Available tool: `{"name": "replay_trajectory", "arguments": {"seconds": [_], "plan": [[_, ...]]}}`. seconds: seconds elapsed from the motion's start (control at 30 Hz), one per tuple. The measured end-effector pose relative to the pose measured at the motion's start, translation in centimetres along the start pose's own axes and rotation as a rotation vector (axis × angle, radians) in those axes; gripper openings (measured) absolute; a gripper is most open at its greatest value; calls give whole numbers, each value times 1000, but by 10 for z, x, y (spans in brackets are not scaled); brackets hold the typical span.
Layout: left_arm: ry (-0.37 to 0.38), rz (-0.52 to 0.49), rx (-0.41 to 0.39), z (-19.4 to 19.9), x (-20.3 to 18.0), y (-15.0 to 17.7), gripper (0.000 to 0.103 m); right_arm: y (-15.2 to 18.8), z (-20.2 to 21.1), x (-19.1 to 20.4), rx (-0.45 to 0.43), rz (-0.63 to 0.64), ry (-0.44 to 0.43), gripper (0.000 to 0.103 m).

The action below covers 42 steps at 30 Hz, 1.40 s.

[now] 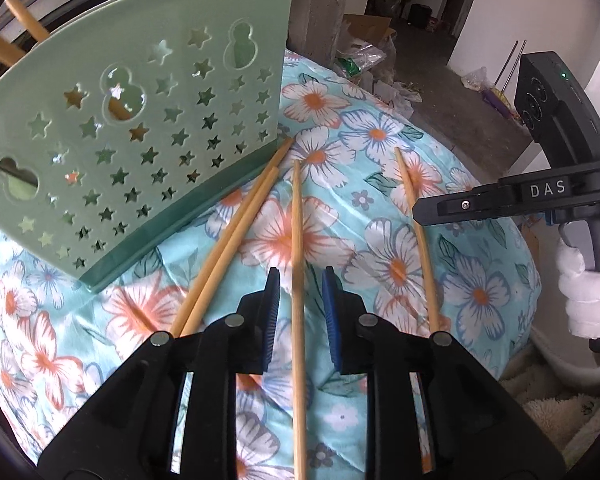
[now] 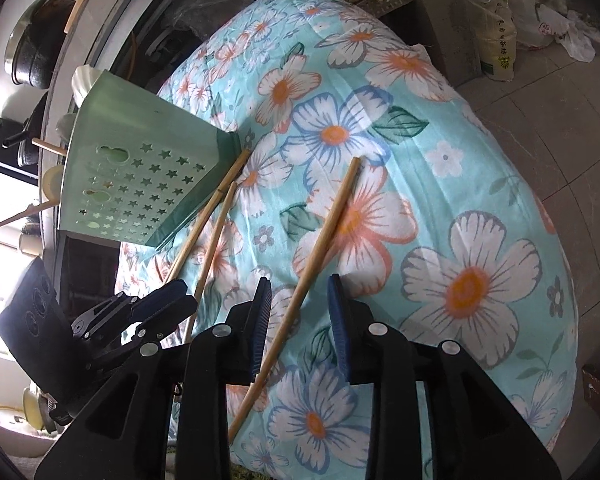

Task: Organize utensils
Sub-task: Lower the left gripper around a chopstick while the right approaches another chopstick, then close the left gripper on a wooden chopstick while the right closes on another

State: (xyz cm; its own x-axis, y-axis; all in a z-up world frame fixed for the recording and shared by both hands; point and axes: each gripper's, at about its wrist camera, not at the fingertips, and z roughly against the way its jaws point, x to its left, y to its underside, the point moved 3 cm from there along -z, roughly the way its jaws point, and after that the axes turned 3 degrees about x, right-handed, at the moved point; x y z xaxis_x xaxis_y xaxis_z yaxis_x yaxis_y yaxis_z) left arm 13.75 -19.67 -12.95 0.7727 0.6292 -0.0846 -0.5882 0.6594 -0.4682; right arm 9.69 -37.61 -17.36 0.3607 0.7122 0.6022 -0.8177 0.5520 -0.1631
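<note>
Left gripper point(image 1: 300, 280) sitting apart, one chopstick point(image 1: 298, 280) lying loose between its pads. Right gripper point(image 2: 299, 292) apart too, straddling another chopstick point(image 2: 324, 236) at frame center. Green holder point(image 1: 132, 128) lying upper left on floral cloth point(image 1: 380, 240).

Floral cloth point(image 2: 440, 184); rice sack point(image 2: 496, 40) on tiled floor point(image 2: 560, 92).

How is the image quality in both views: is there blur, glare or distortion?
Left wrist view: strong fisheye bending, dark corners; the middle chopstick between the fingers is slightly soft, and the holder is sharp. Right wrist view: same bending; overexposed window glare at the left edge; the chopstick looks slightly blurred.
</note>
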Motion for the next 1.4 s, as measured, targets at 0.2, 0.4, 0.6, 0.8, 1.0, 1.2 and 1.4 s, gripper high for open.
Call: {"name": "replay_trajectory", "arguments": {"seconds": [0.2,0.4,0.6,0.8,1.0,1.2,1.4], "plan": [[-64,-66,8,-18,-10,-16,20,-10,-7,4,-24,3,37,29],[-135,-89,22,-30,-16,-24,20,-13,-13,11,-52,34,115,18],[-163,-97,23,-32,-20,-26,19,-10,-10,6,-52,20,106,14],[-164,-95,23,-35,-21,-28,19,-10,-10,4,-44,0,90,14],[-163,-95,24,-35,-20,-28,19,-11,-10,1,-39,-21,73,14],[-166,-97,24,-39,-22,-31,19,-12,-11,-1,-37,-38,55,13],[-169,-97,26,-40,-22,-31,19,-12,-10,-5,-35,-51,36,13]]}}
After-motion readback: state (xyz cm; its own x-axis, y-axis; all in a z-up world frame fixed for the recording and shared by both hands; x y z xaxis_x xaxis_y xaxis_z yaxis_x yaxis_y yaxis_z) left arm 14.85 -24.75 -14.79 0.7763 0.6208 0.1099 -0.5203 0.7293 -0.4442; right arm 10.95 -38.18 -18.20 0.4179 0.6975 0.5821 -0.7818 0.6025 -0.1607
